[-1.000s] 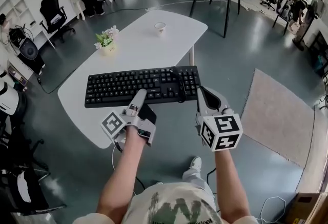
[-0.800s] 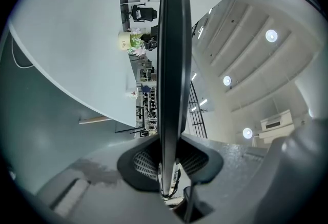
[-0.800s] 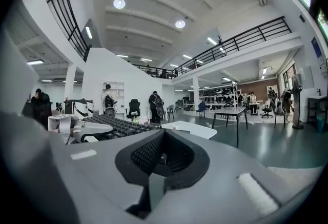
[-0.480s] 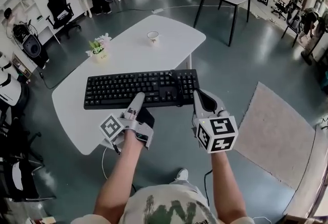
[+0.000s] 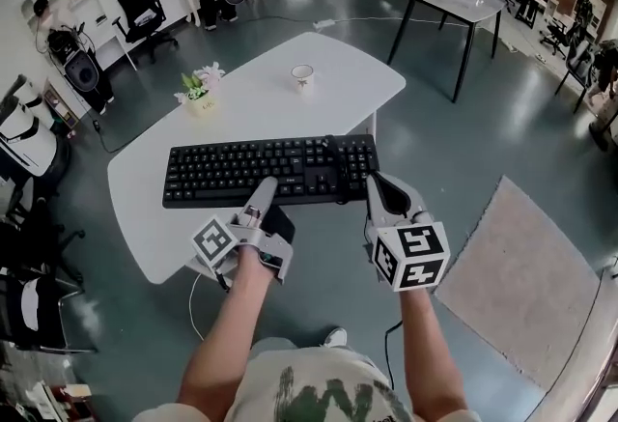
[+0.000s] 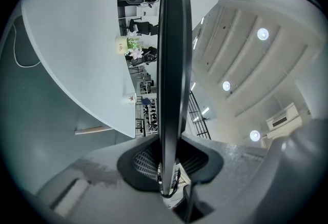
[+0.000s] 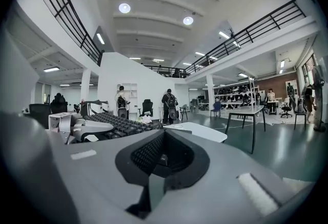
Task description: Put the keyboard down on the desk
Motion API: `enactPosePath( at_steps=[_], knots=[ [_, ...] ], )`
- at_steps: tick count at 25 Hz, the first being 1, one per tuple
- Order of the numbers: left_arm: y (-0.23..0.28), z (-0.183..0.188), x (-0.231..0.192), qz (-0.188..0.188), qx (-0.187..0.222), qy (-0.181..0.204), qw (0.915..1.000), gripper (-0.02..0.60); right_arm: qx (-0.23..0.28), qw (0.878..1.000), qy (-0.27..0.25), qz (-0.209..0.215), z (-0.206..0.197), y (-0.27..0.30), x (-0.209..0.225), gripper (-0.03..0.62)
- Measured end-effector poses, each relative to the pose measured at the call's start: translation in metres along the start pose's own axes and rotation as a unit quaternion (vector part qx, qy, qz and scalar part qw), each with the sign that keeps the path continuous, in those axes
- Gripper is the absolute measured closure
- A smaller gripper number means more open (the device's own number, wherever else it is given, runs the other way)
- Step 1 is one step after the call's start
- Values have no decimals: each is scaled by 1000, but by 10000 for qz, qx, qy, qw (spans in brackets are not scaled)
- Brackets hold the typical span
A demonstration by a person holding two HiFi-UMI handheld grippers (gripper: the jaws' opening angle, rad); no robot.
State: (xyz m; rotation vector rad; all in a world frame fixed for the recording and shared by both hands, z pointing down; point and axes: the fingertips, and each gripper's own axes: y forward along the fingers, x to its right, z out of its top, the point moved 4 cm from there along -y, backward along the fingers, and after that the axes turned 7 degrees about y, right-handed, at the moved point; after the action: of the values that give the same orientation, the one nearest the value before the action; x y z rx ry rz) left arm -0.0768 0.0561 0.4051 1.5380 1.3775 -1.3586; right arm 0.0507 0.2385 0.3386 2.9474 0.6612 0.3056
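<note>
**Keyboard clamped, clear of the desk**

Holds the black plastic keyboard (image 5: 241,169) by its near long edge in the left gripper (image 5: 263,186), jaws narrow and pressed on the thin slab. Hides that stretch of the edge under the grey fingers. From the left gripper view, shows only as a dark blade seen edge-on, no keys visible, with a gap to the smooth white oval desk (image 5: 270,106). In the head view, sits level over the desk's 6 o'clock end, right end jutting past the rim. Bears a black cable (image 5: 338,169) draped across the keys towards 3 o'clock.

Rests the right gripper (image 5: 379,184) just beside the keyboard's 4 o'clock corner, jaws together, nothing between them. Cannot tell whether touching.

At the keyboard's 11 o'clock, a small pale pot (image 5: 200,102) with pink-white flowers and green leaves, lettering blurred. At 12 o'clock, a small white cup (image 5: 302,75), inside too small to make out. At 4 o'clock on the grey floor, a pale matte rug (image 5: 512,261).
</note>
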Motion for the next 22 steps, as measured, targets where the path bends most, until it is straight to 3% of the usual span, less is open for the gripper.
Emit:
enactPosePath(
  at_steps=[13,22],
  knots=[
    [0,23,-20,158,601,-14,9981,494,-169,9978,-122,631,-6,49,-3,595],
    [33,92,-55,244,951,-25,9952,494,-371,9942,-224,981,-6,146,-20,595]
  ],
)
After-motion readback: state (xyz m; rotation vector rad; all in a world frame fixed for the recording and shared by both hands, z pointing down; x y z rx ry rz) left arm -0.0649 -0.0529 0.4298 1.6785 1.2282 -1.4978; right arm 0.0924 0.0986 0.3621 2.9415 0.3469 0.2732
